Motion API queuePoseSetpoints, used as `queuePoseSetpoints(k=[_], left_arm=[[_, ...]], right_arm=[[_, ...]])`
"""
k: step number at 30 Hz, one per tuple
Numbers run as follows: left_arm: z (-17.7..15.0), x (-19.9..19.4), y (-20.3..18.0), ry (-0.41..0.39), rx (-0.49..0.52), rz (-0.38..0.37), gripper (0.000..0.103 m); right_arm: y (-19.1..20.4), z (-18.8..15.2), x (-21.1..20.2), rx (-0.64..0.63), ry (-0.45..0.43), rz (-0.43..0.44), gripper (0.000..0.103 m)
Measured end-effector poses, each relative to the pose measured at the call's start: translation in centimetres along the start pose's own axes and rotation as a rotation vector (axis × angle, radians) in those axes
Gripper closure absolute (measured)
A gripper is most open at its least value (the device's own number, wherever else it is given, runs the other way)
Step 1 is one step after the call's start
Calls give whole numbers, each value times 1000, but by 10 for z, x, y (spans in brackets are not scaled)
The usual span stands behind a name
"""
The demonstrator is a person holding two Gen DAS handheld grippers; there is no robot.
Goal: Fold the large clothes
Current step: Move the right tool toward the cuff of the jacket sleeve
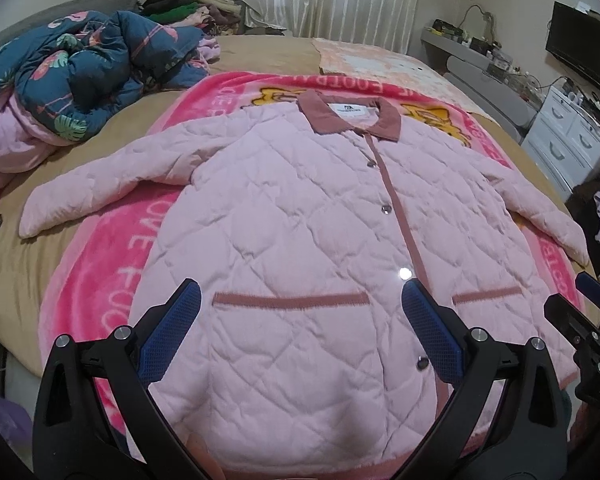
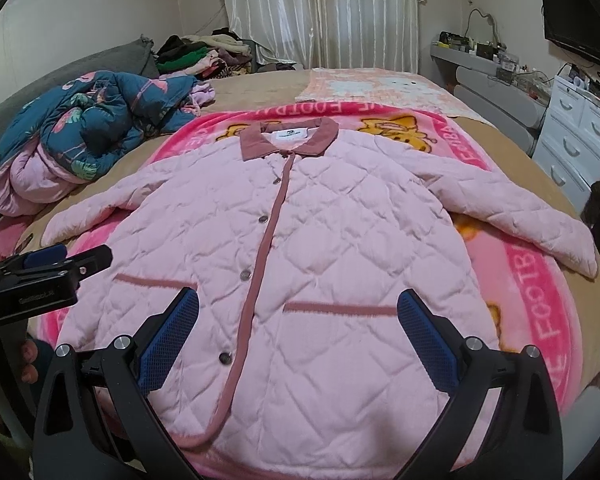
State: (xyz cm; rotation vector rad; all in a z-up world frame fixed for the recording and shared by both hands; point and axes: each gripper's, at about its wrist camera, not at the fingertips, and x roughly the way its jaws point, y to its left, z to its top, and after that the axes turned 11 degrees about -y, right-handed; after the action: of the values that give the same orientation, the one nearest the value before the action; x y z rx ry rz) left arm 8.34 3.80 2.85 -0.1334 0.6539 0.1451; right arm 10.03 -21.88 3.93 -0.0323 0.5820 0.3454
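A pale pink quilted jacket (image 1: pixel 300 216) with a dusty-rose collar, placket and pocket trims lies flat, front up and buttoned, on a bright pink blanket (image 1: pixel 100 272) on the bed; it also shows in the right wrist view (image 2: pixel 320 240). Both sleeves are spread out to the sides. My left gripper (image 1: pixel 300 296) is open and empty, hovering above the jacket's lower left half near the hem. My right gripper (image 2: pixel 298 300) is open and empty above the lower right half. Each gripper shows at the edge of the other's view.
A crumpled blue flamingo-print duvet (image 1: pixel 80 76) lies at the bed's far left, with a pile of clothes (image 1: pixel 188 8) behind it. A white drawer unit (image 2: pixel 580 144) and a cluttered grey shelf (image 2: pixel 484 60) stand to the right. Curtains (image 2: pixel 324 12) hang at the back.
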Motion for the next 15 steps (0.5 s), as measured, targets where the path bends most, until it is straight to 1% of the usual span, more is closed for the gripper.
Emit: queuePoseSetpoints(k=[5,7,15], left_arm=[[17,10,1,-12,-17,7,9],[26,15,1,-15,-24,-2,9],[57,41,-14,-2,1,-18,9]], right_arm=[[-5,20,15,15,-7,-7,4],[-7,29,19,13,-16,-11,4],[-26,68,38,32,-78,-48,4]])
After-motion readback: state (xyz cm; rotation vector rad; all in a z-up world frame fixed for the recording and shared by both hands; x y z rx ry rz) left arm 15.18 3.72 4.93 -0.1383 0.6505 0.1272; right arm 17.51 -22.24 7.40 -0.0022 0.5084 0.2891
